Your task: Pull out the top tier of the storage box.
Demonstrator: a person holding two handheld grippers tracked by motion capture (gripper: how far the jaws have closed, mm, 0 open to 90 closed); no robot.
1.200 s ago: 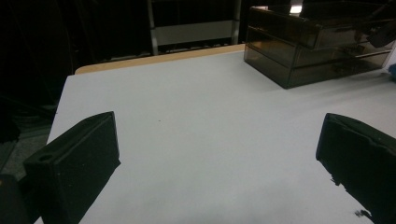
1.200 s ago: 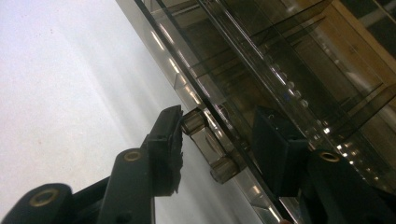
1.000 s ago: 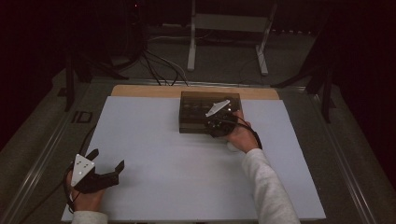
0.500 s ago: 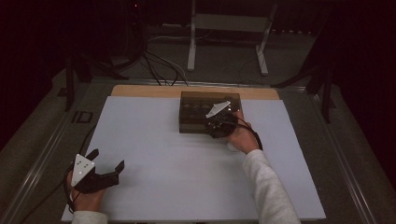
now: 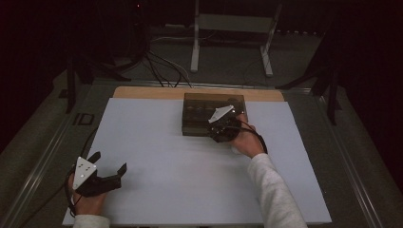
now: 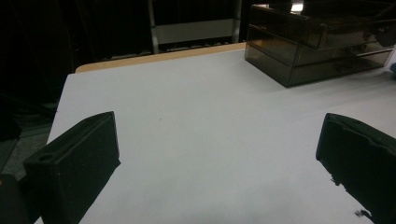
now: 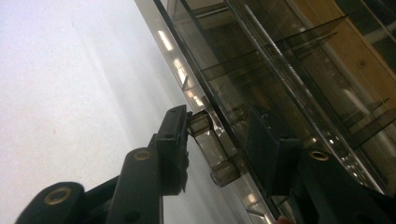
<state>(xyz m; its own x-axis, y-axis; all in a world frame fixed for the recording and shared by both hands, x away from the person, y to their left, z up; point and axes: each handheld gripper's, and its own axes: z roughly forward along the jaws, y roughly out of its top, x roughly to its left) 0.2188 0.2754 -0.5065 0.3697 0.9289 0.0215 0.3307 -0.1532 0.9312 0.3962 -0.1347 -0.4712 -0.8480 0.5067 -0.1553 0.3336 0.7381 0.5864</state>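
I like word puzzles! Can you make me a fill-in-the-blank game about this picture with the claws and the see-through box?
1. The smoky see-through drawer box stands on the ____ sheet.
2. The right claw has its jaws around a drawer ____.
3. The left claw stands ____, with nothing between its jaws.
4. A bare strip of ____ shows behind the sheet.

Missing words: white; handle; open; wood

Left gripper (image 5: 110, 167) held low at the person's near left, jaws spread wide, nothing between them. Right gripper (image 5: 214, 130) reaches forward on an outstretched sleeved arm (image 5: 272, 190); its jaws have just been closing, a gap remaining.
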